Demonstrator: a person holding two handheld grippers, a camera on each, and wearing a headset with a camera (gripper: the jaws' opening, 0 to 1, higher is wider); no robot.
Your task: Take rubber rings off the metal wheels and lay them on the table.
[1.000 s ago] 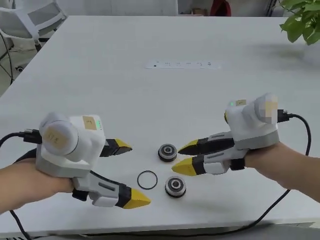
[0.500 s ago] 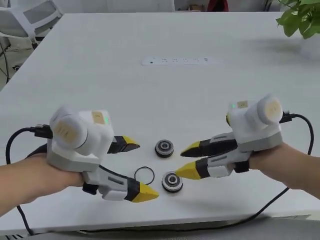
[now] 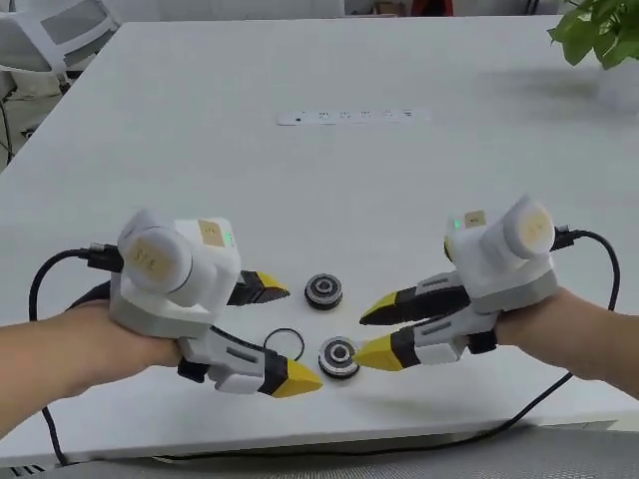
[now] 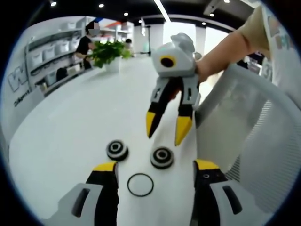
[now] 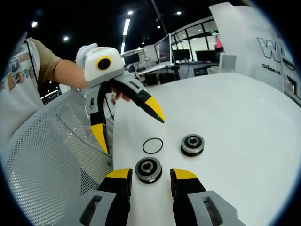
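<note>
1. Rubber ring (image 4: 128, 185), black and thin, lies flat and loose on the white counter (image 3: 419, 200) near its front edge. We log one ring as off its wheel and laid down.
2. Left claw (image 3: 290, 334) is spread wide and holds nothing. In the left gripper view its two yellow tips stand either side of the loose ring, apart from it.
3. Near wheel (image 3: 338, 356) lies flat on the counter just beside the ring. Right claw (image 3: 362, 336) is also spread and pinches nothing. In the right gripper view its tips stand to either side of this wheel. In the head view the lower tip sits close against the rim, but we cannot confirm contact.
4. Far wheel (image 3: 323, 290) lies a little beyond, apart from the near wheel and from both claws.
5. Both wheels show a dark band round a bright metal hub. We cannot tell which band is rubber and which is bare groove, so we cannot say which wheel gave up the ring.
6. Judgement: the task is roughly midway. One ring is down, and at least one wheel probably carries its ring yet. From where the right claw stands, we take the near wheel to be the one in hand.
7. Farther back a white power strip (image 3: 354, 117) lies well apart from the work and has no part in it.
</note>
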